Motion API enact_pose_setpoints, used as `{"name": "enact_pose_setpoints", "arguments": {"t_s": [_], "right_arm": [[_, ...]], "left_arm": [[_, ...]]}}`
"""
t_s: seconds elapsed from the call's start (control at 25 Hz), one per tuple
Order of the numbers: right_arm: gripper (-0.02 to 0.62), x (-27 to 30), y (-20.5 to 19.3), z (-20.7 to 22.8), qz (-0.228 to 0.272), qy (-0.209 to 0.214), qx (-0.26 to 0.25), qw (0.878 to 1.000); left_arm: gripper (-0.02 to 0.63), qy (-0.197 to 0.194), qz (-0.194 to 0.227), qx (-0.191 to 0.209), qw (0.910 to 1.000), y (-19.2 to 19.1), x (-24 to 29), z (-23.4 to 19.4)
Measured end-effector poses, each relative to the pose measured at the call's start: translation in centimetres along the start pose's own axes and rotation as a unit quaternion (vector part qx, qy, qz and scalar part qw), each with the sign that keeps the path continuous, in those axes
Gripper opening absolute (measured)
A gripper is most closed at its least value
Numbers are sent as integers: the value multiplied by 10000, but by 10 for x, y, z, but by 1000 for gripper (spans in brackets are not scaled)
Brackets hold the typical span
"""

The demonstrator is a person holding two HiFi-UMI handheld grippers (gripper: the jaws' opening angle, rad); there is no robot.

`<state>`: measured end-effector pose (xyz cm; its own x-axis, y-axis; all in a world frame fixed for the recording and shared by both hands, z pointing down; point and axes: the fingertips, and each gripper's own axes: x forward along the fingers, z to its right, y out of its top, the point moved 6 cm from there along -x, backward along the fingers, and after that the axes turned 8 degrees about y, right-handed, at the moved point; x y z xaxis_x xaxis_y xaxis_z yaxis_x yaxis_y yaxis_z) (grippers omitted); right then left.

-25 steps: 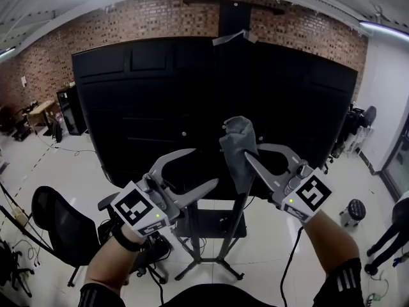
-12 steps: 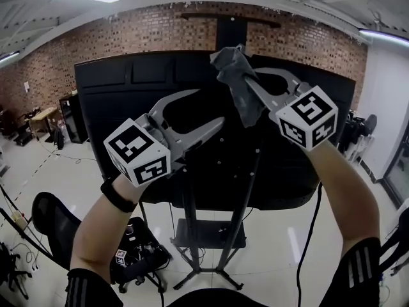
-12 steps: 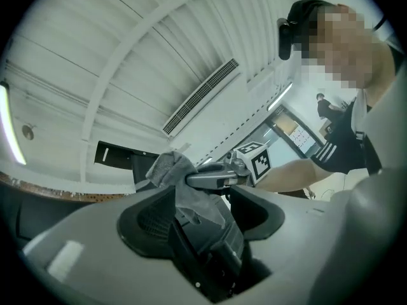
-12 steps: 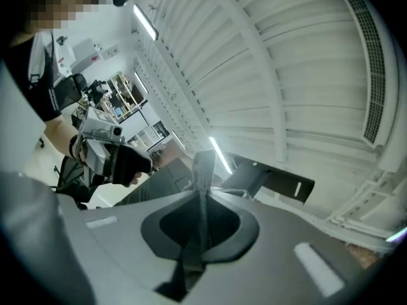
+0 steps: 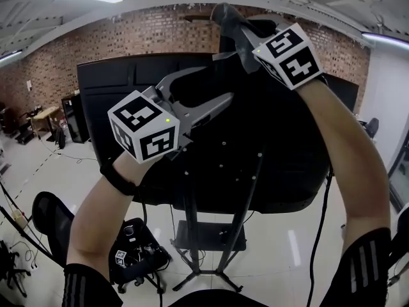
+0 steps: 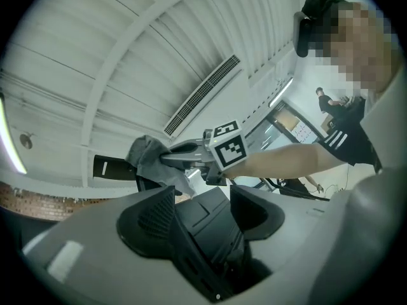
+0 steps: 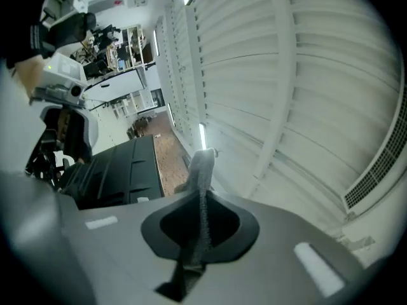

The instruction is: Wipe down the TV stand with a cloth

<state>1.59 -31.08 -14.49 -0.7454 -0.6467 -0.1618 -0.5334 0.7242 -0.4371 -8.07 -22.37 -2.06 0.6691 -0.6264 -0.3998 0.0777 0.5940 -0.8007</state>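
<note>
Cloth up high: the right hand-held gripper (image 5: 225, 13) was clamped tight on the grey cloth (image 5: 235, 25), and the left hand-held gripper (image 5: 217, 83) was spread wide with nothing in it.
The cloth hung pinched between the closed jaws, raised at arm's length near the top edge of the big black panel (image 5: 281, 165) on the TV stand (image 5: 188, 235); whether it touched the panel could not be told. The left gripper sat lower, just beside it, in front of the panel.
</note>
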Motion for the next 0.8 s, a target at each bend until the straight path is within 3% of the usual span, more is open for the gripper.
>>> {"name": "enact_pose_setpoints", "arguments": {"t_s": [0.16,0.52,0.6,0.8], "right_arm": [[9,18,0,-3,-425,29,-497,9979],[9,28,-35,-52,-758,258,-694,9944],[9,27,-40,-70,-880,352,-985,9906],[9,28,-54,-121,-1239,701,-2070,9679]], "left_arm": [[297,69,-110,268,9996,-3,-2,5],[297,22,-312,-156,9994,-38,-16,12],[298,9,-363,-247,9990,-49,-20,18],[298,26,-513,-155,9986,-71,-37,33]]}}
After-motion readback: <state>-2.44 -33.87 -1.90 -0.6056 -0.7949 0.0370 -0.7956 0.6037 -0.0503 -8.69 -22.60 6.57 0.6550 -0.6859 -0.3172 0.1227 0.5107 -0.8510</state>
